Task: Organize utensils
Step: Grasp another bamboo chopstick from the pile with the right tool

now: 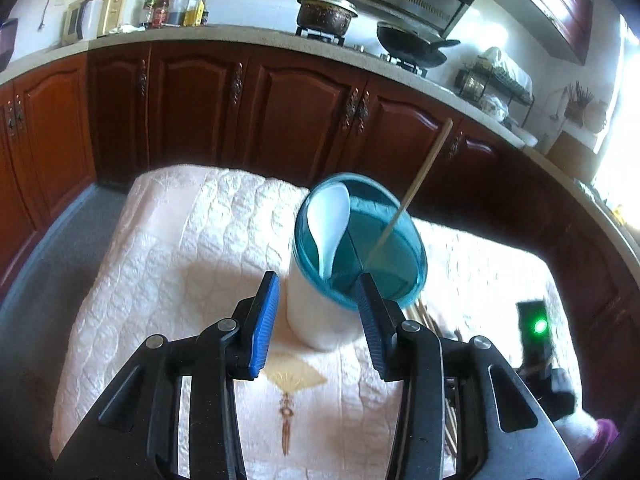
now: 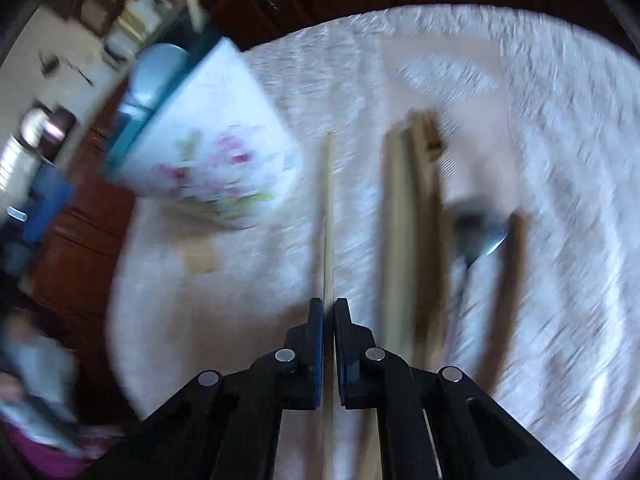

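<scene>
A white utensil holder [image 1: 320, 312] with a teal rim stands on the quilted table. It holds a white spoon [image 1: 329, 224] and one chopstick [image 1: 416, 188]. My left gripper [image 1: 318, 296] is open, its fingers on either side of the holder's near wall. In the blurred right wrist view, my right gripper [image 2: 329, 312] is shut on a chopstick [image 2: 329, 216] that points forward over the cloth. The holder [image 2: 212, 136], with a flower print, is to its left. Several more chopsticks [image 2: 412, 216] and a metal spoon [image 2: 480, 232] lie on the cloth to the right.
The table has a pale quilted cloth [image 1: 180, 240]. Dark wood cabinets [image 1: 280, 112] and a counter with a stove, pots and bottles run behind it. A black device with a green light [image 1: 538, 326] sits at the right. Loose chopsticks [image 1: 424, 316] lie behind the left gripper's right finger.
</scene>
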The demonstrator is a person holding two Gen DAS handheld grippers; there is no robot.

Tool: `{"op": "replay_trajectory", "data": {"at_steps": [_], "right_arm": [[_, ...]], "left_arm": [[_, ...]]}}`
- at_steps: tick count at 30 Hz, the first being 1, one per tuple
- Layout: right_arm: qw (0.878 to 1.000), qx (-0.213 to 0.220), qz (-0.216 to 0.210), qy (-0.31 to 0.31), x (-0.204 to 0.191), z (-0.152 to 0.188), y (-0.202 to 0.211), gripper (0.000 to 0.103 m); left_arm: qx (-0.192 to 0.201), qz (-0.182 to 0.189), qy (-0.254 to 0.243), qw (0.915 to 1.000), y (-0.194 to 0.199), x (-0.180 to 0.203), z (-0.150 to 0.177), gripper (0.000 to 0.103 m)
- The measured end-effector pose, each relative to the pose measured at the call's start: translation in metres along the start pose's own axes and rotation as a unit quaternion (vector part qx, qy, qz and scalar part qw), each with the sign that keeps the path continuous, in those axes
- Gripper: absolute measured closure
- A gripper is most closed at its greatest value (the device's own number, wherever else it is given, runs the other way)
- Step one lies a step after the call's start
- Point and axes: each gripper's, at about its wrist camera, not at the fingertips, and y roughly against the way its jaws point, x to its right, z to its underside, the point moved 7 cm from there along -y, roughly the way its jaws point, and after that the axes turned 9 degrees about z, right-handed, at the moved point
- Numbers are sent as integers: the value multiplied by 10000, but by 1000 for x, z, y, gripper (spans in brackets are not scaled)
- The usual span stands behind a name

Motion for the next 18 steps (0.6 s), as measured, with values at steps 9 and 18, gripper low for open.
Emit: {"op": "replay_trajectory", "data": {"at_steps": [9,18], "right_arm": [[9987,393,257,-192,9,-7,23,89],[9926,442,1093,287,17,-29,11,89]], "left_arm": [[-553,152,63,9983,-20,9,35,64],[-1011,303,-27,9944,-42,28,63,64]]}}
